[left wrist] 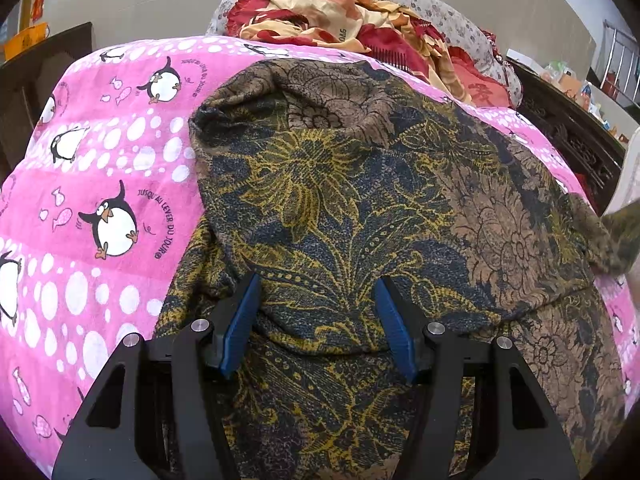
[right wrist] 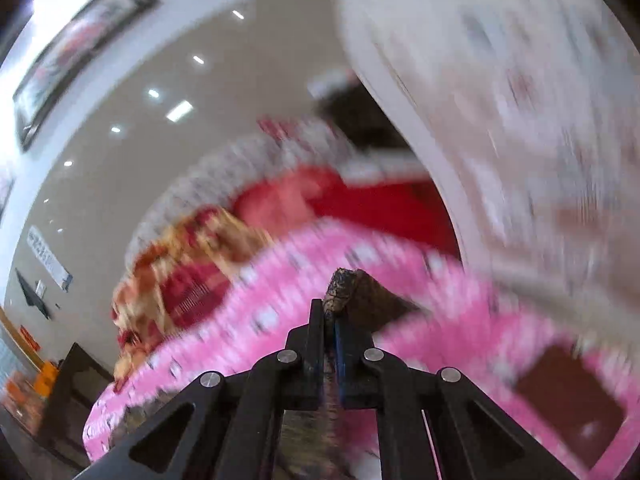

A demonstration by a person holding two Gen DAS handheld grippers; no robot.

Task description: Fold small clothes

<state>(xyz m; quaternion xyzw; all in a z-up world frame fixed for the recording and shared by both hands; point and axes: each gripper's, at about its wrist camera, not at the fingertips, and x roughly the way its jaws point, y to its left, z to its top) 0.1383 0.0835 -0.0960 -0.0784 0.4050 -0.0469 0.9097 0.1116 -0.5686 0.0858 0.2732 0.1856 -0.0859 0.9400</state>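
Observation:
A dark floral garment (left wrist: 360,220) in navy, mustard and brown lies spread and rumpled on a pink penguin-print blanket (left wrist: 100,184). My left gripper (left wrist: 318,308) is open, its blue-padded fingers (left wrist: 242,324) hovering just over the garment's near part. In the right wrist view, which is blurred by motion, my right gripper (right wrist: 330,316) is shut on an edge of the same garment (right wrist: 348,292), lifted above the pink blanket (right wrist: 280,300). That lifted corner shows at the right edge of the left wrist view (left wrist: 616,236).
A red and cream floral cloth (left wrist: 340,20) is heaped on a grey flowered cushion (left wrist: 460,20) behind the blanket. Dark carved wooden furniture (left wrist: 568,136) stands at the right. A pale patterned fabric (right wrist: 520,120) fills the upper right of the right wrist view.

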